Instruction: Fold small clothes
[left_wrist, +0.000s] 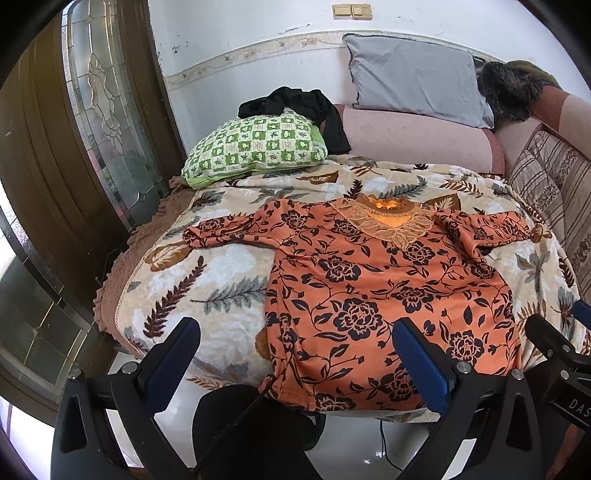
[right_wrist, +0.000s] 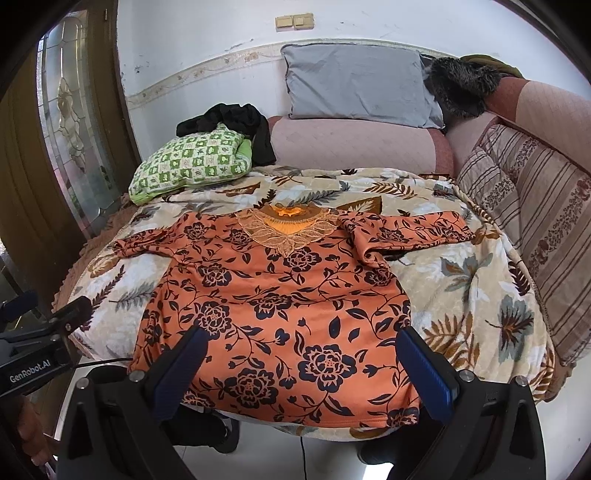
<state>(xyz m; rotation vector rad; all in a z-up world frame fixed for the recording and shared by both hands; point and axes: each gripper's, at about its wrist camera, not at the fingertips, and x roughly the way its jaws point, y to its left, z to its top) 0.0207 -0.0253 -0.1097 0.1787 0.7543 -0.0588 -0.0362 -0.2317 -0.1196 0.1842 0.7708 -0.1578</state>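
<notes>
An orange floral blouse (left_wrist: 373, 291) (right_wrist: 280, 314) is spread flat, front up, on a leaf-patterned blanket (left_wrist: 207, 280) (right_wrist: 472, 288) that covers the bed. Dark navy roses and vines are printed over the orange cloth, and a tan lace collar (left_wrist: 388, 221) (right_wrist: 288, 230) is set around the neckline at the far end. Both short sleeves are laid out sideways, slightly rumpled, and the hem hangs a little over the near edge of the blanket.

The left tool (left_wrist: 295, 350) is held wide open above the near left part of the blouse; nothing is gripped between its blue-padded fingers (left_wrist: 421, 362). One finger is seen over the hem area, the other over bare blanket. Whether the cloth is touched cannot be told.

The right tool (right_wrist: 303, 365) is likewise held wide open and empty, its fingers (right_wrist: 428, 373) framing the lower half of the blouse near the hem. The left tool is also seen at the left edge of the right wrist view (right_wrist: 33, 350).

Behind the blouse, a green checked pillow (left_wrist: 255, 147) (right_wrist: 192, 162) is seen with a black garment (left_wrist: 295, 107) (right_wrist: 236, 125) draped on it, and a grey pillow (left_wrist: 417, 77) (right_wrist: 358, 81) is leaned against the wall.
</notes>
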